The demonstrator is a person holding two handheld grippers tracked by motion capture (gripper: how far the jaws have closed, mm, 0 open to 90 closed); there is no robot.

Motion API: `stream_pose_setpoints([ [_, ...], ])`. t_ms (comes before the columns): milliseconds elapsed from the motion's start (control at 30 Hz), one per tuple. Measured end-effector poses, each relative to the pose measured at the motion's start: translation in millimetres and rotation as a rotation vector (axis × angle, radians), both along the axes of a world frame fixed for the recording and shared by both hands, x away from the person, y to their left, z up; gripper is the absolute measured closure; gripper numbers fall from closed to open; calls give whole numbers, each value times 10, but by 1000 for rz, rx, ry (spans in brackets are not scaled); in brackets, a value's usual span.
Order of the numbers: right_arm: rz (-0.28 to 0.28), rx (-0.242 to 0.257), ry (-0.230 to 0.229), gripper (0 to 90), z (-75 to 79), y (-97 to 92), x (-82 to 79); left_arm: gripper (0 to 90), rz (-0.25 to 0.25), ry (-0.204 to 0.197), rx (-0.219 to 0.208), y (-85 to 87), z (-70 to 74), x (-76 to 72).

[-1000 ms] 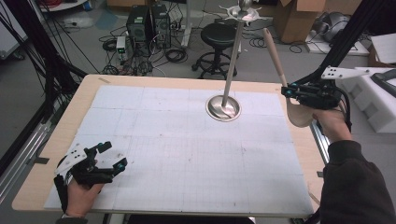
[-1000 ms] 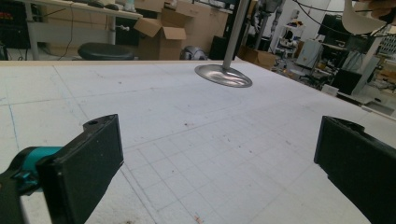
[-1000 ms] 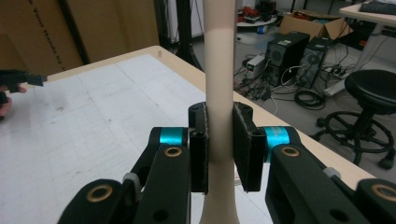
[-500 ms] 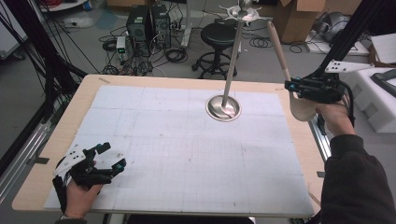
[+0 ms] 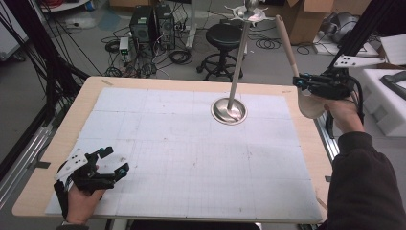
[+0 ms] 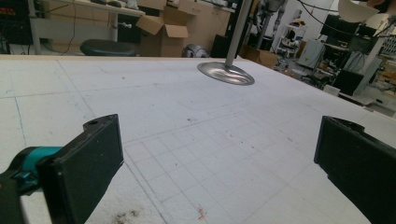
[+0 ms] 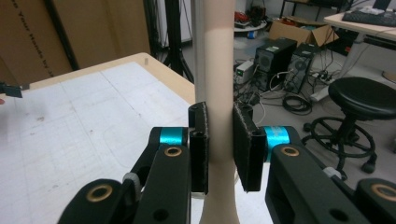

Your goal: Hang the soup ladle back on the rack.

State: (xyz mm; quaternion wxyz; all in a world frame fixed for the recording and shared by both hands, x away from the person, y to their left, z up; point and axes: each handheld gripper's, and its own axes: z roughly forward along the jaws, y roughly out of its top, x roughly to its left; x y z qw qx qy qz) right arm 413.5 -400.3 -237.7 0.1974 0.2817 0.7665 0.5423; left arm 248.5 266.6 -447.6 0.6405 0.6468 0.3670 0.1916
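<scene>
Since a second ago the right gripper (image 5: pixel 302 82) has lifted a little near the table's far right edge, tilting the long beige wooden ladle (image 7: pixel 218 93) more upright. Its jaws stay clenched on the handle, the ladle's bowl hanging just below. The left gripper (image 5: pixel 111 160), jaws wide and released, rests unmoved on the white gridded board (image 5: pixel 191 143). The tall steel stand's round dished base (image 5: pixel 229 110) sits mid-board.
</scene>
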Motion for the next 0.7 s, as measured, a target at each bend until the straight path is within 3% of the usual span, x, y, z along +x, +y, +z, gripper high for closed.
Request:
stream_pose_setpoints([
  [700,13,7,15,782,-18,75,77,18,-12,-5,-3,9,-1,-10],
])
